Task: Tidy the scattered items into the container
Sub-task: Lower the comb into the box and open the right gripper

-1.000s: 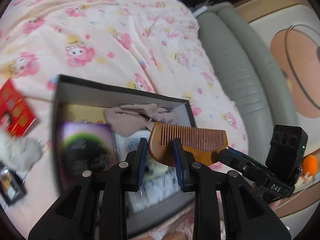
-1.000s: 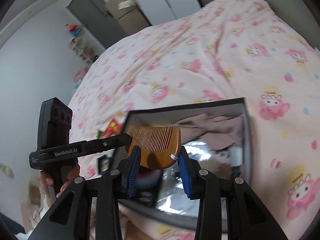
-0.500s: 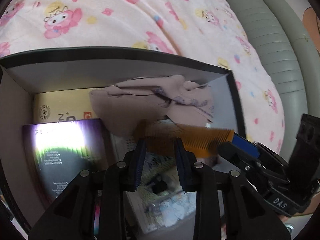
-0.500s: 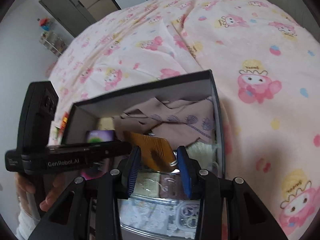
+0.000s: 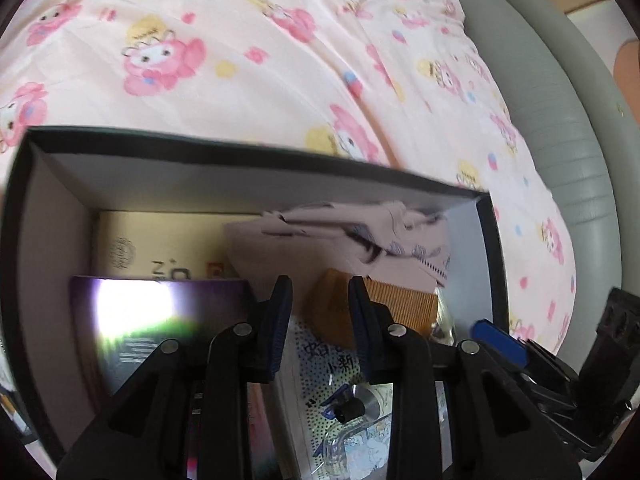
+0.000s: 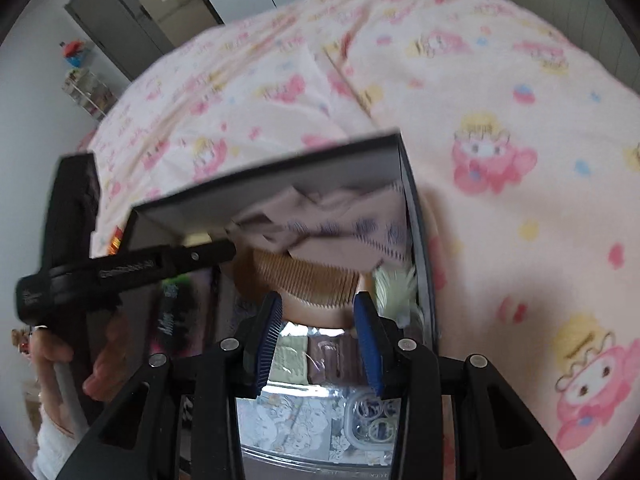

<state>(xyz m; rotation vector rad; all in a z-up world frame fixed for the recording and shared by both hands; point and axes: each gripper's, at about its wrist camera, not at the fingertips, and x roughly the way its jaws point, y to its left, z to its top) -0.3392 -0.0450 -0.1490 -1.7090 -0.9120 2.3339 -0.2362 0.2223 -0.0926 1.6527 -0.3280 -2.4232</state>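
Note:
A dark open box (image 5: 240, 152) lies on the pink bed; it also shows in the right wrist view (image 6: 418, 216). A wooden comb (image 5: 376, 312) lies inside it, on the things packed there, below a beige cloth (image 5: 332, 248). My left gripper (image 5: 320, 316) is open, its jaws apart with the comb's end between and beyond them. My right gripper (image 6: 318, 312) is open, with the comb (image 6: 308, 280) just past its tips. Each gripper is low over the box, from opposite sides.
The box also holds a purple glossy packet (image 5: 160, 332), a cream carton (image 5: 160, 248), a printed booklet (image 5: 340, 380) and a clear case (image 6: 372, 420). A grey padded bed frame (image 5: 560, 120) runs along the right. A wardrobe (image 6: 132, 20) stands far off.
Both grippers have come down into the box with the comb, then opened. The comb now lies in the box, released from both.

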